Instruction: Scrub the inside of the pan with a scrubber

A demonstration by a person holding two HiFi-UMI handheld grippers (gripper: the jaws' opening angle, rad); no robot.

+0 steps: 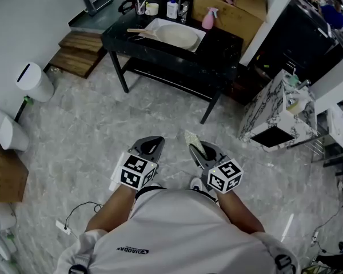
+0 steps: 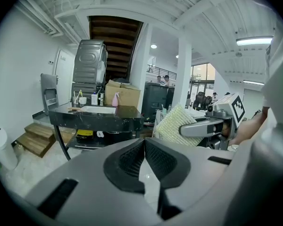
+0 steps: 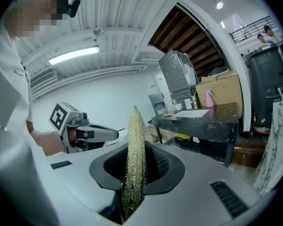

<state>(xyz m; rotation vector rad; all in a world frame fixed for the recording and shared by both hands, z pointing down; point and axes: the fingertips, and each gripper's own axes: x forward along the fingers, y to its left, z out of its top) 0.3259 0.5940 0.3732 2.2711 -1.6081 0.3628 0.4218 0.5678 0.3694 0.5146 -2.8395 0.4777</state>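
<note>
I am facing a black surface [image 1: 223, 44] that is standing on the pale marbled floor [image 1: 91, 136]. It is carrying a white tray [image 1: 159, 23] holding what may be a pale round pan [image 1: 176, 36], and a pink spray bottle [image 1: 208, 19] and a white bottle [image 1: 172, 8] are standing behind it.

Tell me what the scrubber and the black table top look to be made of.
Scrubber: thin yellow-green sheet with a glittery woven texture, probably synthetic mesh fibre.
Table top: glossy black with pale flecks, likely polished stone or a stone-look laminate; the pictures cannot settle which.
</note>
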